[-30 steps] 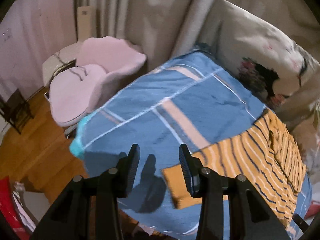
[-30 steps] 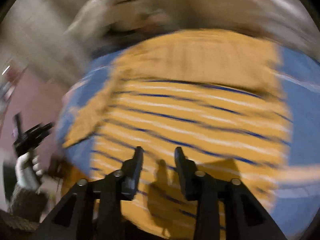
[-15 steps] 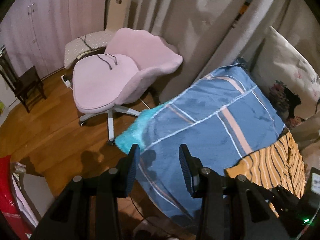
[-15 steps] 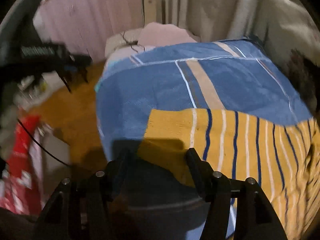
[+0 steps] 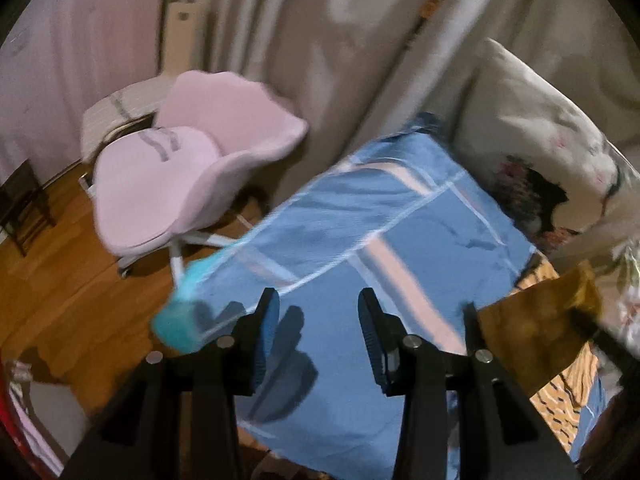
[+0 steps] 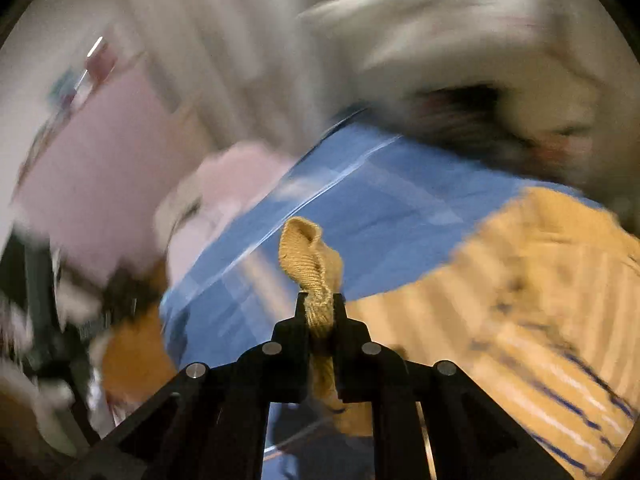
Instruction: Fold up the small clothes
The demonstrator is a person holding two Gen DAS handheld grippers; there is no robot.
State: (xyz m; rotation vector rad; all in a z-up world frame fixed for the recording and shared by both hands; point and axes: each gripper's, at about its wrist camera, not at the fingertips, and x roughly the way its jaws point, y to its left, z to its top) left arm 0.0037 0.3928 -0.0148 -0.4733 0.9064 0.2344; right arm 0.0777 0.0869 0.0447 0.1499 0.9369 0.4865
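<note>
Over blue bedding [image 6: 384,208], right gripper [image 6: 320,312] has just clamped the yellow sweater's [image 6: 540,300] edge; left gripper [image 5: 316,332] half-open, empty.

Right gripper [image 6: 320,312] fingers just clamped; left gripper [image 5: 316,336] fingers apart.

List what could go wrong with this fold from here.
1. The right gripper pinches only a narrow bunched bit of the yellow striped garment's edge; it could slip out as the cloth is carried over.
2. The left gripper stands open over the blue bedcover, holding nothing, so the fold may land crooked.
</note>
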